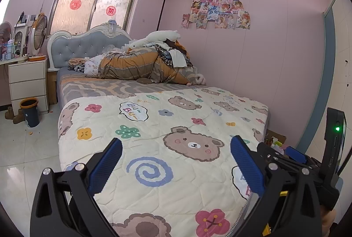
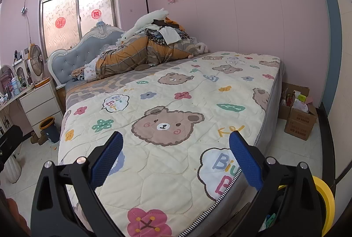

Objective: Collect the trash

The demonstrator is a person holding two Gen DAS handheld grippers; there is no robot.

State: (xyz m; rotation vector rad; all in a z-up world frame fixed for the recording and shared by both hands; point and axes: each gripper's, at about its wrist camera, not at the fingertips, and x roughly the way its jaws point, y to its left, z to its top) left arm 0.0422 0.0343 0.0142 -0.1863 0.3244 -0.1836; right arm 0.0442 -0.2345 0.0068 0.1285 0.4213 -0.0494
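Hovering over the bed [image 1: 198, 182], the left gripper [image 1: 176, 162] and right gripper [image 2: 176, 157] both gape wide and empty. Nothing looks collected yet; small orange scraps [image 1: 30, 132] lie on the floor near the trash bin [image 1: 30, 112], well apart from both.

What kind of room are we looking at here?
Most likely a lived-in bedroom in someone's home. A bed with a bear-print quilt fills the view, a padded headboard stands under the window, and cartoon posters cover the pink wall.
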